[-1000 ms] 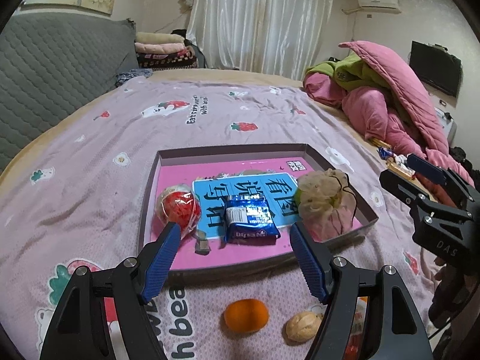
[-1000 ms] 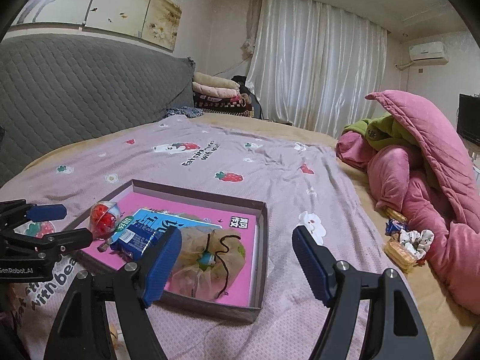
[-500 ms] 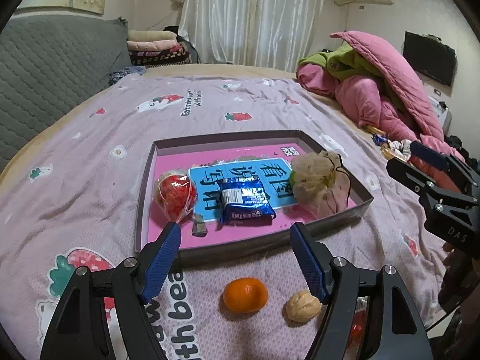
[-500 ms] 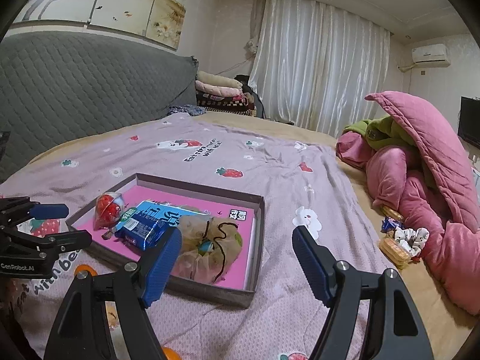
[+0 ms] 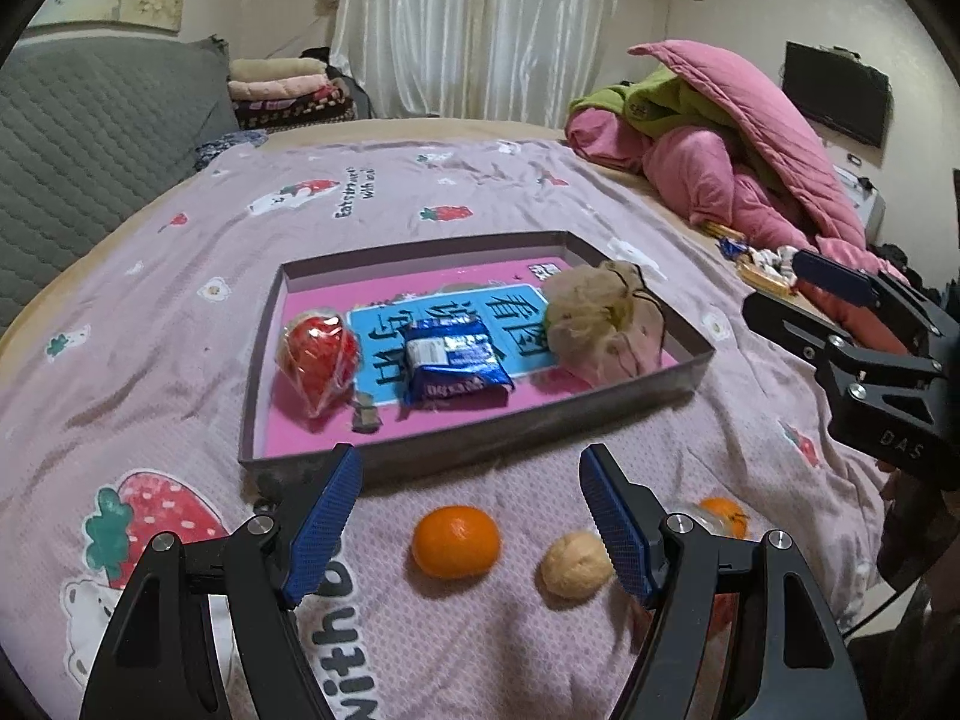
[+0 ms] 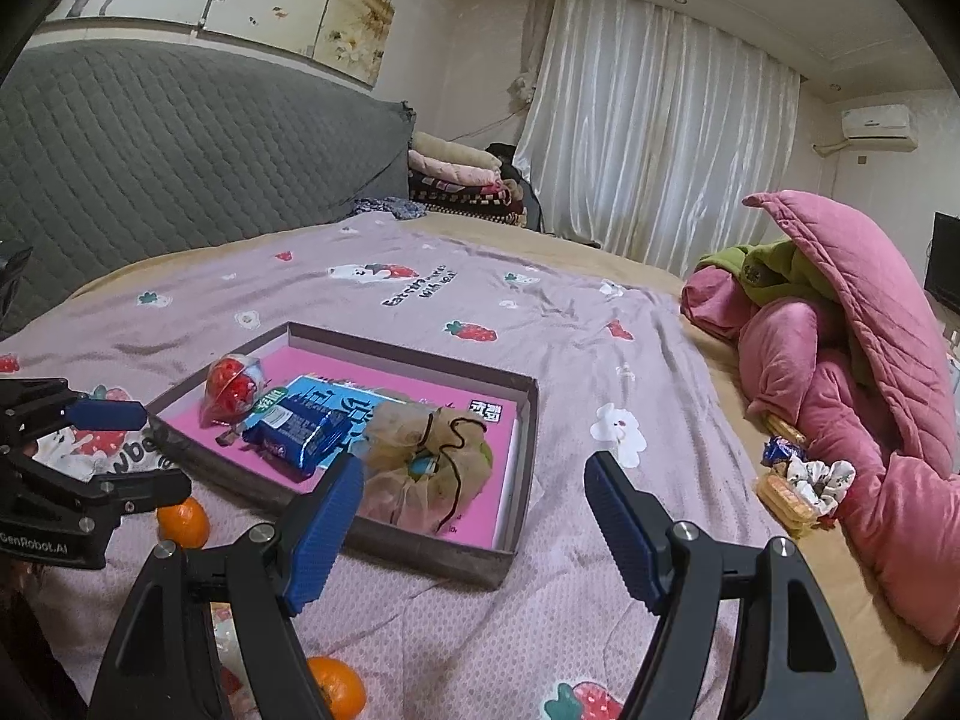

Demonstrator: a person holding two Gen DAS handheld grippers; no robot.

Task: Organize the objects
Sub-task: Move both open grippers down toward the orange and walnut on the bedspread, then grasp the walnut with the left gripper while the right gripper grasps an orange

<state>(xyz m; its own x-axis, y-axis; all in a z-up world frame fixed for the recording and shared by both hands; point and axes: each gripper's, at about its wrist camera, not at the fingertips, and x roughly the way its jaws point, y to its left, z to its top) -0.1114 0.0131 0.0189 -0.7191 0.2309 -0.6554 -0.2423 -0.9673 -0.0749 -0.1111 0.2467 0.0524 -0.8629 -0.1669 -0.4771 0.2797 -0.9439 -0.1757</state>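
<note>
Left gripper (image 5: 468,516) is hovering with jaws apart and empty above the mandarin (image 5: 456,542), just in front of the tray (image 5: 480,450). Centring both pads around the fruit before closing should be preventing a roll toward the walnut (image 5: 575,564).

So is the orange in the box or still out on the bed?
Out. The orange sits on the bedsheet in front of the box, beside the walnut, between the left claw's open fingers.

Right gripper (image 6: 474,516) jaws apart above tray (image 6: 522,450), mesh pouch (image 6: 429,468) inside
</note>
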